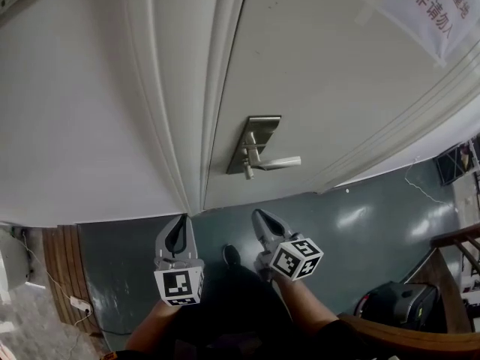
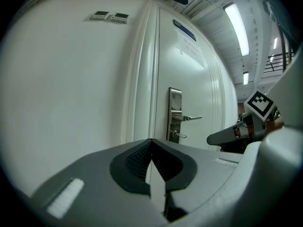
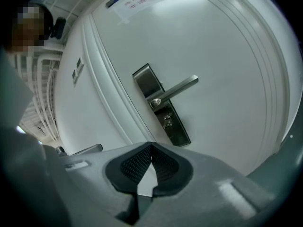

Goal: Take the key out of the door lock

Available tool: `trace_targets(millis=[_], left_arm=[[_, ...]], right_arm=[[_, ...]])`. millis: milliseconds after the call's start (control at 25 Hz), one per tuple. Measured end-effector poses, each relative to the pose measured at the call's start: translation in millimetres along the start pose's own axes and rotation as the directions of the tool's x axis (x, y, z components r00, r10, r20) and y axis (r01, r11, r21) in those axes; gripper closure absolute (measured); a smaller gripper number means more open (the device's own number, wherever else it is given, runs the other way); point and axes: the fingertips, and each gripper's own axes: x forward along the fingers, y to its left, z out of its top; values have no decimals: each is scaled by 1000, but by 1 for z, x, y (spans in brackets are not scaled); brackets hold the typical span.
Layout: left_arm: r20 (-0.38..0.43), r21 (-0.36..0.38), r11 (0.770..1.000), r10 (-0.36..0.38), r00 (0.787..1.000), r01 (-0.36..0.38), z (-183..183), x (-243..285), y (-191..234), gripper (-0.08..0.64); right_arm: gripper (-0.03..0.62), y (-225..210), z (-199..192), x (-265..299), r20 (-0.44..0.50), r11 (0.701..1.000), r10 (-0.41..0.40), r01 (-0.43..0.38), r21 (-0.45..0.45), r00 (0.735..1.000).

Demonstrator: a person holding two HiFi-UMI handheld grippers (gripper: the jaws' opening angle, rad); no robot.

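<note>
Seen from overhead, the left gripper [image 1: 180, 222] and right gripper [image 1: 259, 216] hang short of the white panelled door [image 1: 337, 88]. The small metal key [image 1: 248, 172] sits in the brushed steel lock plate [image 1: 257, 137], just beyond the right one. In the left gripper view the jaws are closed and empty, with the key [image 2: 180, 136] ahead and to the right. In the right gripper view the jaws are closed on nothing, with the key [image 3: 166, 122] straight ahead. I'd say reaching, gripping and pulling all remain.

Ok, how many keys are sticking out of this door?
1: a key stands out of the lock plate, just below the lever handle. No other key shows in any view.
</note>
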Motion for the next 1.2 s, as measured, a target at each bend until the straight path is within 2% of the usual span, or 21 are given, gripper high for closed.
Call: trace_targets(millis=[160, 200, 240, 360, 440, 600, 840, 1000, 1120, 1200], left_arm=[[13, 5, 1000, 6, 1000, -6, 10, 19, -12, 541], [11, 6, 1000, 6, 1000, -6, 12, 24, -16, 541], [7, 7, 1000, 7, 1000, -7, 12, 30, -19, 541], [-2, 12, 1000, 13, 1000, -13, 13, 45, -30, 540], [-8, 14, 1000, 21, 1000, -20, 13, 52, -35, 525], [-29, 20, 998, 56, 998, -55, 11, 63, -40, 509], [-53, 43, 992, 124, 991, -122, 8, 68, -40, 509], [-62, 44, 986, 163, 985, -161, 6, 66, -37, 511], [-60, 44, 984, 177, 982, -175, 7, 63, -36, 512], [-60, 42, 982, 185, 981, -182, 7, 61, -34, 514]], right_arm=[[597, -7, 7, 20, -9, 977, 132, -129, 168, 991], [551, -10, 10, 25, -10, 967, 160, -155, 202, 987], [537, -12, 13, 29, -12, 957, 185, -177, 229, 983], [531, -22, 22, 43, -14, 924, 248, -232, 303, 969], [521, -28, 27, 53, -11, 887, 294, -269, 375, 956], [497, -35, 35, 73, 7, 789, 391, -340, 512, 920], [495, -37, 43, 96, 34, 686, 486, -405, 604, 873], [503, -35, 39, 108, 7, 659, 515, -401, 637, 857], [560, -34, 38, 110, 14, 629, 518, -392, 671, 855], [562, -35, 38, 110, 26, 618, 511, -388, 684, 859]])
